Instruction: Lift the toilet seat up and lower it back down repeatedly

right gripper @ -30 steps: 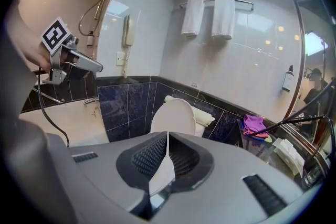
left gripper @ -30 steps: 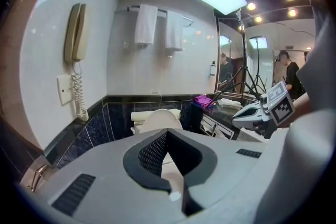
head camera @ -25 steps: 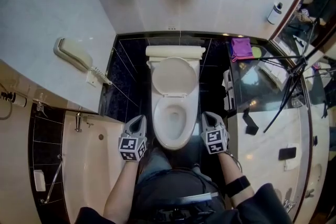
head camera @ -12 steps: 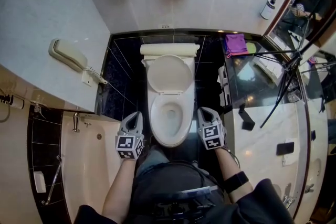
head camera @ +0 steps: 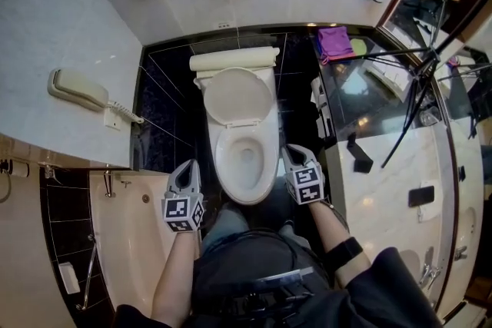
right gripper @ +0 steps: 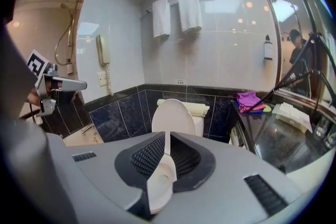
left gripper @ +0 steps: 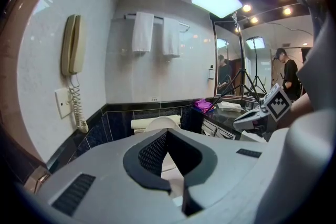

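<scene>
The seat (head camera: 223, 162) seems to lie down, the lid (head camera: 237, 97) up; the left gripper (head camera: 191, 165), jaws pressed together, and the right gripper (head camera: 290, 151), jaws just opening a slit, both hold nothing, so a lift is not yet begun.

Grey hand-held grippers (head camera: 190, 165) (head camera: 290, 150) bear black-and-white marker cubes (head camera: 183, 213).
</scene>
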